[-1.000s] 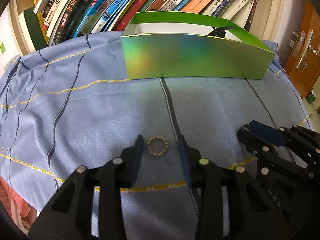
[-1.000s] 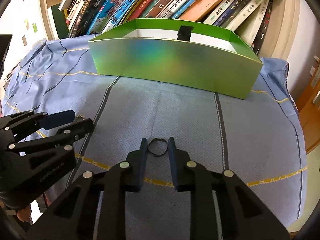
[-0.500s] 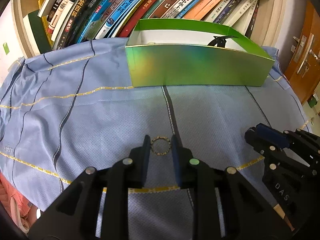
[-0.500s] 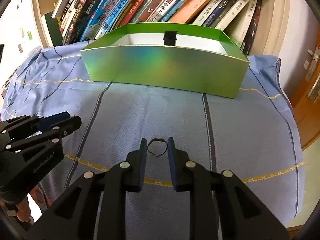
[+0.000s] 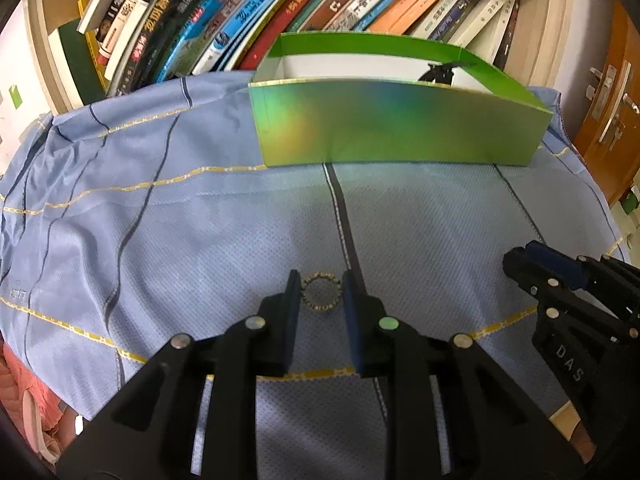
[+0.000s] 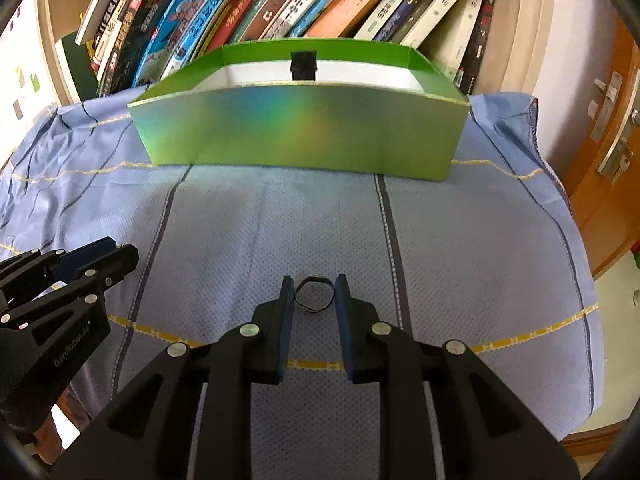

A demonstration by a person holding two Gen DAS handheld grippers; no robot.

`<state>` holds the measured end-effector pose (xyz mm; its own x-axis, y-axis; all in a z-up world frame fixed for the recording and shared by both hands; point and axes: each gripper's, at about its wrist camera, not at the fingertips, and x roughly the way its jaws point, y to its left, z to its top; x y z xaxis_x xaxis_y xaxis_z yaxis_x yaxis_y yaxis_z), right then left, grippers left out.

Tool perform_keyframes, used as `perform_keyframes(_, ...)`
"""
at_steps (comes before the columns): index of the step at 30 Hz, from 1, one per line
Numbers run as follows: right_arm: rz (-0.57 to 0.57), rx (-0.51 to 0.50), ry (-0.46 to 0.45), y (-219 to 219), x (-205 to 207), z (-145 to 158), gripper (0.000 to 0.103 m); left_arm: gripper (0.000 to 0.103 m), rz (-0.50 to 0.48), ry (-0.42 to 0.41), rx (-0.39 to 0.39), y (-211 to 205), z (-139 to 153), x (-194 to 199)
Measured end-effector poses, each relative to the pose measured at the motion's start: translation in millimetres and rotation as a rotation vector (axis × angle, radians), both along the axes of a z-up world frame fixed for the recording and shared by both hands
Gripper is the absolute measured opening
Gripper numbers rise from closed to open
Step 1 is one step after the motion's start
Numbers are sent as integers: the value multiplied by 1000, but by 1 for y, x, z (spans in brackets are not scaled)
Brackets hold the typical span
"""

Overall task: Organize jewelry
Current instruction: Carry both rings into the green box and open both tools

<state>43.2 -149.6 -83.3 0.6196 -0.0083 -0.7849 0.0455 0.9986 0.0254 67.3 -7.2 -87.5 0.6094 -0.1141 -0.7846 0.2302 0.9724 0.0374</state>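
Note:
My left gripper [image 5: 321,285] is shut on a small gold beaded ring [image 5: 322,292], held just above the blue cloth [image 5: 200,240]. My right gripper [image 6: 314,289] is shut on a thin black hair tie [image 6: 314,294], also lifted over the cloth [image 6: 460,240]. A shiny green box [image 5: 396,128] stands open at the back, in front of both grippers, with a black clip [image 5: 442,72] inside. The box [image 6: 304,132] and the clip [image 6: 303,65] also show in the right wrist view. Each gripper shows at the edge of the other's view: the right one [image 5: 516,260], the left one [image 6: 120,256].
A shelf of leaning books [image 5: 280,12] rises right behind the box. A wooden door with a metal handle [image 5: 608,100] is at the far right. The cloth drops off at the table's near and right edges [image 6: 592,320].
The left fingers closed on the gold ring. Both grippers rose and moved toward the green box with their items.

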Motion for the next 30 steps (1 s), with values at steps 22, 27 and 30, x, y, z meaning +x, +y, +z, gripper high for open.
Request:
perform_keyframes(22,-6,76,-251,-41,103,126,21,21,2,-234,-71,-21,116,105)
perform_keyframes(27,-48,81,-96,-48,151,70,21,21,47,-89,-69,-26,74,159)
perform_keyframes(30,-61,93,-65,-54,158,55,26,25,26,-58,-57,-30,57,166)
